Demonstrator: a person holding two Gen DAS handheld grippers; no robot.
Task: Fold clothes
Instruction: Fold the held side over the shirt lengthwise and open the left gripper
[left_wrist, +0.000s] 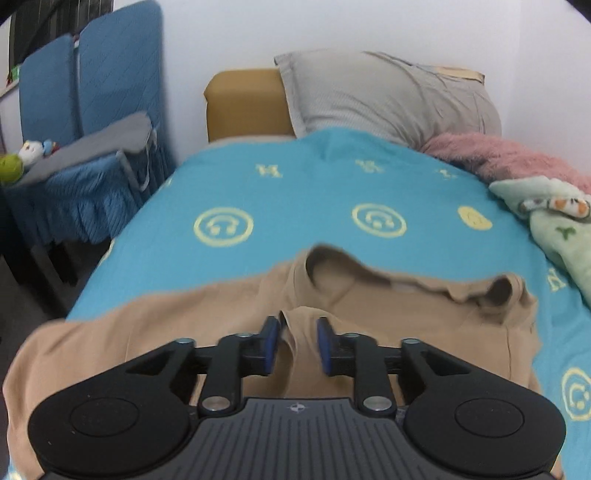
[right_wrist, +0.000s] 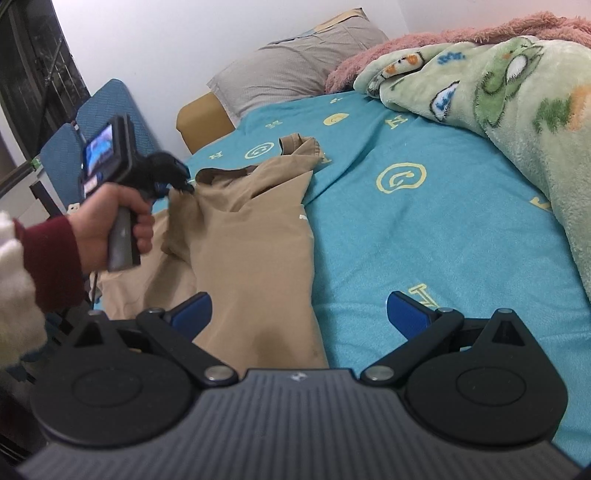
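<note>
A tan garment (left_wrist: 424, 317) lies rumpled on the turquoise bedsheet (left_wrist: 303, 192), its collar toward the pillow. My left gripper (left_wrist: 297, 345) has a raised fold of the tan cloth between its blue pads, lifted off the bed. In the right wrist view the left gripper (right_wrist: 177, 182) is seen pinching the garment (right_wrist: 255, 236) near its upper left edge. My right gripper (right_wrist: 299, 314) is open wide and empty, low over the garment's near edge and the sheet (right_wrist: 424, 229).
A grey pillow (left_wrist: 388, 92) and a tan headboard block (left_wrist: 243, 103) are at the bed's head. A pink blanket (left_wrist: 509, 155) and a green fleece blanket (right_wrist: 517, 96) are heaped on the right. Blue chairs (left_wrist: 92, 85) stand left of the bed.
</note>
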